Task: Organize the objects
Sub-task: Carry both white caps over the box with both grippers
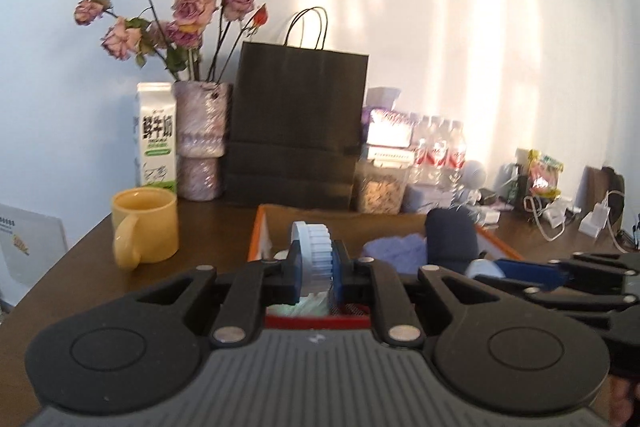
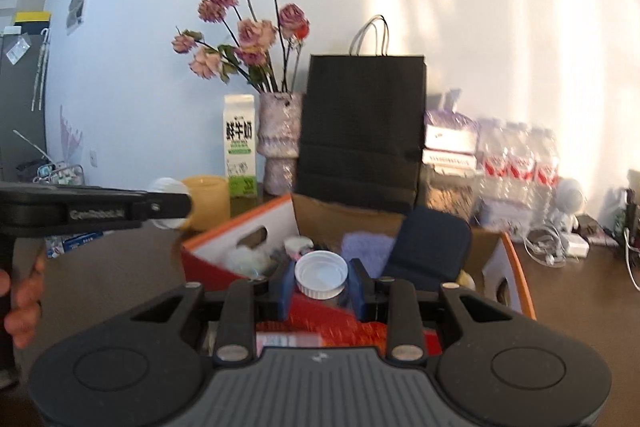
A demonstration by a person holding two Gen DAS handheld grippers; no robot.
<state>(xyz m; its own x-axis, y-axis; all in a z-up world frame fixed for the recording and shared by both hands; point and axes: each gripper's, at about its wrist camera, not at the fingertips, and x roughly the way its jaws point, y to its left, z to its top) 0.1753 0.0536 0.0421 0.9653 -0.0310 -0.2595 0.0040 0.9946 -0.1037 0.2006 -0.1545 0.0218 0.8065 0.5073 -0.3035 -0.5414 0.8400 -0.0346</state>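
Two hand-held grippers loaded. Left hand-held gripper (image 1: 316, 269): clamps white ribbed cap (image 1: 316, 251), above box (image 1: 262, 227). Right hand-held gripper (image 2: 322, 285): clamps white-lidded jar (image 2: 321, 273), over same box. Step: carrying. Next: probably pick clear worktop (image 1: 212, 223) spot, lower, release.

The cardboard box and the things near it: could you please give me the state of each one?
cardboard box: open, holding items
left gripper: fingers shut on white-capped bottle
right gripper: fingers shut on white-lidded jar
yellow mug: upright
black paper bag: standing upright
milk carton: upright, closed
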